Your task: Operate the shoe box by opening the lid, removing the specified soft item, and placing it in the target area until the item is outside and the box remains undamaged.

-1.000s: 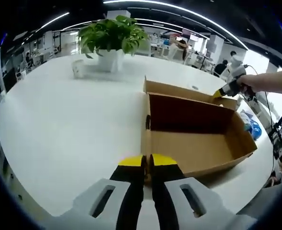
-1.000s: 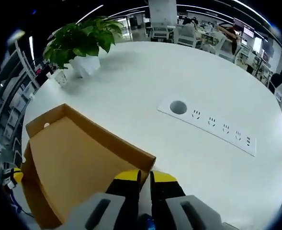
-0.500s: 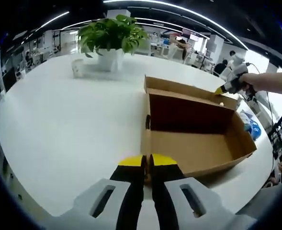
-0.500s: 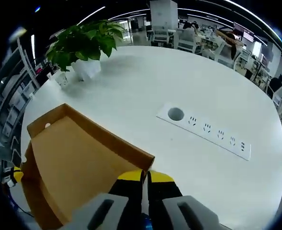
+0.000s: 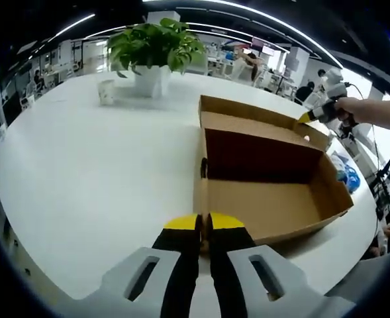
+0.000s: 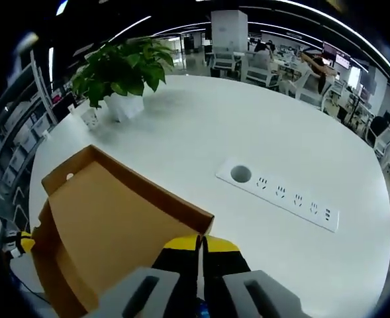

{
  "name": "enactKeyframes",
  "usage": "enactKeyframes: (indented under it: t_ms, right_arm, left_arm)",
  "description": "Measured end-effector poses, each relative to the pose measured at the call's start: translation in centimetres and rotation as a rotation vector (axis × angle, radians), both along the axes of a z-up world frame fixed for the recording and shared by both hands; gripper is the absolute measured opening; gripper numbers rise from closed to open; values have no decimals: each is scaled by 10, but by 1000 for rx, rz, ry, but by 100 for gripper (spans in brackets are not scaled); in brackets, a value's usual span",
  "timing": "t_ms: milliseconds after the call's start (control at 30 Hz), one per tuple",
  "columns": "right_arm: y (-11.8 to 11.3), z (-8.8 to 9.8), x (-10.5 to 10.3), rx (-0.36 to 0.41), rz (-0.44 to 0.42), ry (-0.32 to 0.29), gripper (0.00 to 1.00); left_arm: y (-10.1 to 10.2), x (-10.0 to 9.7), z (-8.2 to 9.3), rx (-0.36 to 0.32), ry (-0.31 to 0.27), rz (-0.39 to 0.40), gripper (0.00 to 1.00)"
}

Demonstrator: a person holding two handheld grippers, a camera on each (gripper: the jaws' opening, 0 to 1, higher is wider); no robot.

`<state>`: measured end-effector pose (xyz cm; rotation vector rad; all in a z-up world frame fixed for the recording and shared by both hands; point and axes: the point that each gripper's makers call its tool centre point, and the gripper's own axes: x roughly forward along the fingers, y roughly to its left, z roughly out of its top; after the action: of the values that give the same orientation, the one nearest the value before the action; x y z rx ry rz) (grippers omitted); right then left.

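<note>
We held the shoe box open with both hand-held grippers.

Our left hand-held gripper [image 5: 202,224] was clenched on the near wall of the box [image 5: 274,205], which sat on the white desk [image 5: 82,165]. Our right hand-held gripper [image 6: 201,242] was clenched on the raised lid [image 6: 108,225] at its corner edge. The box interior looked bare; we could not see the soft item. A potted plant [image 5: 155,50] stood well beyond, and a socket strip [image 6: 281,195] lay beside the lid.
</note>
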<state>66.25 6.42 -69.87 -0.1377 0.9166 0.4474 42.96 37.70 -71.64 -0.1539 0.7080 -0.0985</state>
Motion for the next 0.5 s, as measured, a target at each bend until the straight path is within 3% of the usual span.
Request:
enactKeyframes:
  t_ms: [500]
  right_arm:
    - [1,24,-3,21,7,-69,0]
  left_arm:
    - [0,1,0,-10,4,-3,2]
